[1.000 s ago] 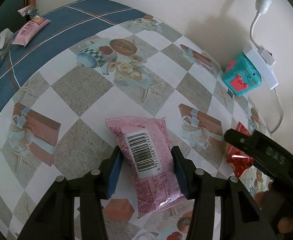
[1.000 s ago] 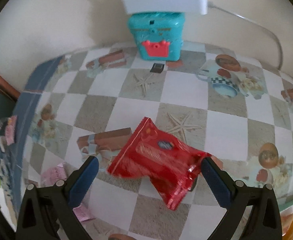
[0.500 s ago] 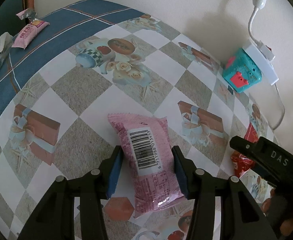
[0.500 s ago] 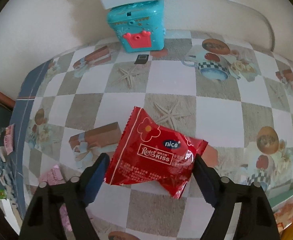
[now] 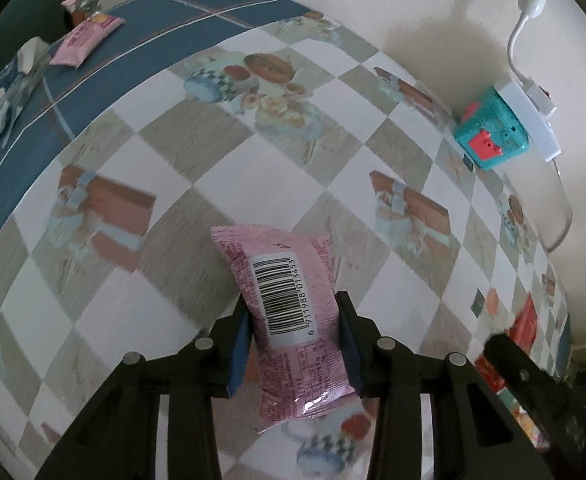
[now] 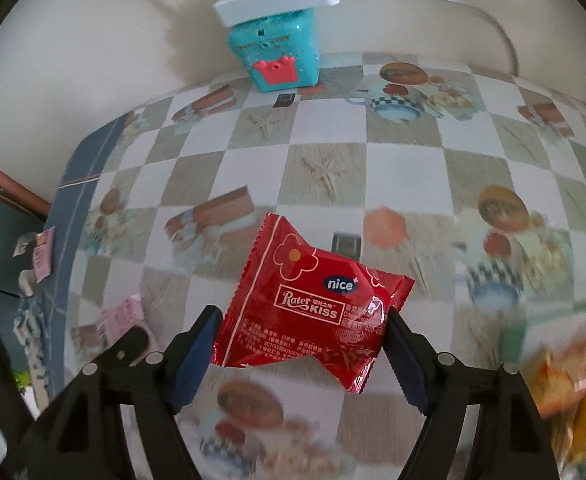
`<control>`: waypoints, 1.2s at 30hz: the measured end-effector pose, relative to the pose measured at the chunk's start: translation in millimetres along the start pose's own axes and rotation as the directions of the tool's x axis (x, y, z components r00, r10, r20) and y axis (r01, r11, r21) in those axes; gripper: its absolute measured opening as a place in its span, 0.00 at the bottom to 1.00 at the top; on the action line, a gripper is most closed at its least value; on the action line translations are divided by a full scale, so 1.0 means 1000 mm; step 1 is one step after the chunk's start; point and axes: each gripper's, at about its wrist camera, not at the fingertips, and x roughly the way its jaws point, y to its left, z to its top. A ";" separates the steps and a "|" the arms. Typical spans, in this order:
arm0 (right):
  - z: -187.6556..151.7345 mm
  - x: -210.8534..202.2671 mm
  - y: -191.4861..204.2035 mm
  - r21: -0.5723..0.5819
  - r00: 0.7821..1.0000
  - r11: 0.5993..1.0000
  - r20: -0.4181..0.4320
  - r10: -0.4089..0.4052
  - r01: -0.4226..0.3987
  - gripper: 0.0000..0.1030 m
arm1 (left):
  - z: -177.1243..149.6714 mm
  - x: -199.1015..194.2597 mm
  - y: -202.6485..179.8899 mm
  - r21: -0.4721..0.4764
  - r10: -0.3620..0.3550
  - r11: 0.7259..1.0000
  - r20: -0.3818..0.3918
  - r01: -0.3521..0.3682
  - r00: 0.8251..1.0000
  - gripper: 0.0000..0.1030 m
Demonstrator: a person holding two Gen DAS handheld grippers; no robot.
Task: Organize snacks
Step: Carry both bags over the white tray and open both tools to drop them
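My two wrist cameras look steeply down, close over the checkered table [image 5: 277,184]. Both show the teal box [image 6: 279,54] by the wall.

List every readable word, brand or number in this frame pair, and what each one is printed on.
"nice" – red snack packet, blue oval.
"Rater KISS" – same packet, white-framed box.
"6 911988 013453" – barcode label on the pink snack packet.
Fine print on both packets: too small to read.
Far pink packet: too blurred to read.
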 end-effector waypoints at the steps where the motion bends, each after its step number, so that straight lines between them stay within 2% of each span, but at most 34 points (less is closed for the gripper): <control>1: -0.007 -0.009 0.000 0.004 1.000 1.000 0.008 0.010 -0.010 0.79 | -0.002 -0.005 0.001 -0.002 -0.001 1.000 -0.004 0.001 1.000 0.40; 12: -0.079 -0.098 -0.007 0.079 0.992 0.996 0.120 0.031 -0.040 0.79 | -0.051 -0.082 -0.008 0.038 -0.036 0.999 0.022 0.036 0.999 0.40; 18: -0.112 -0.140 -0.028 0.127 0.981 0.992 0.193 -0.017 -0.008 0.79 | -0.087 -0.102 -0.029 0.095 -0.050 0.994 0.019 0.048 0.999 0.40; 27: -0.138 -0.170 -0.103 0.256 0.964 0.964 0.229 -0.131 0.070 0.79 | -0.139 -0.121 -0.087 0.217 -0.075 0.974 0.042 0.064 0.996 0.40; 30: -0.144 -0.177 -0.136 0.317 0.959 0.943 0.222 -0.178 0.102 0.79 | -0.159 -0.122 -0.113 0.273 -0.093 0.959 0.032 0.080 0.995 0.40; 36: -0.157 -0.187 -0.195 0.408 0.951 0.901 0.191 -0.243 0.148 0.79 | -0.200 -0.114 -0.168 0.400 -0.119 0.910 -0.008 0.112 0.993 0.40</control>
